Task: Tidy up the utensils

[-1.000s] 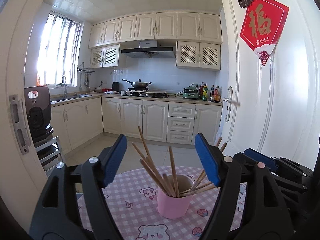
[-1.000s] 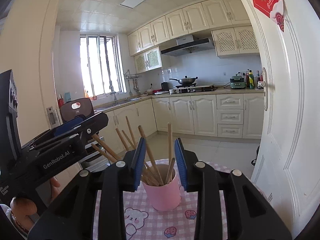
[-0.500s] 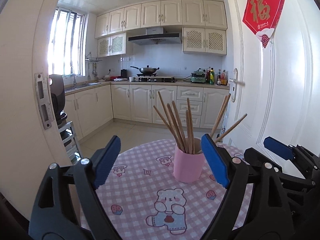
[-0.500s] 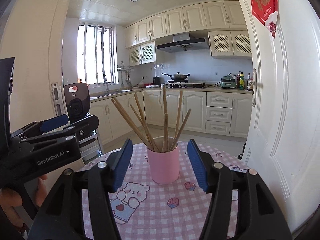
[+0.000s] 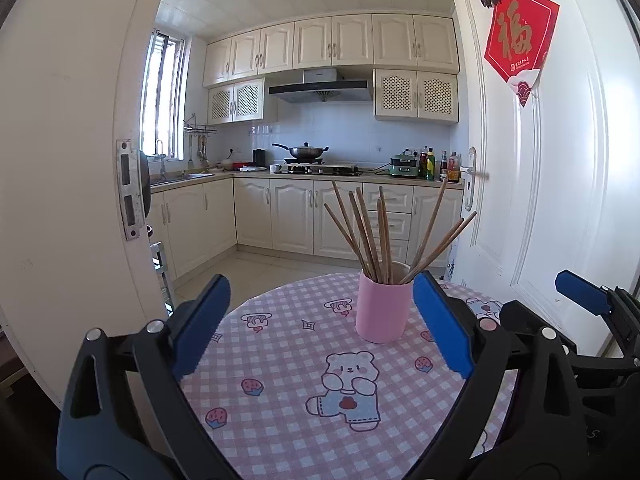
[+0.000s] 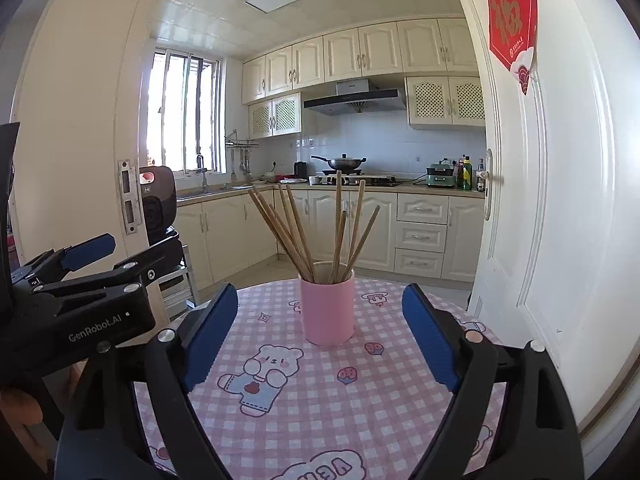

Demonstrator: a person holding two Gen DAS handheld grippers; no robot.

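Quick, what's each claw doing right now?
Left gripper: open, empty, jaws just widened.
Right gripper: open, empty, jaws just widened; cup sits beyond it.

A round tabletop under a pink checked cloth with cartoon bears, a cream kitchen behind with a wok on the stove and a red paper ornament on the white door
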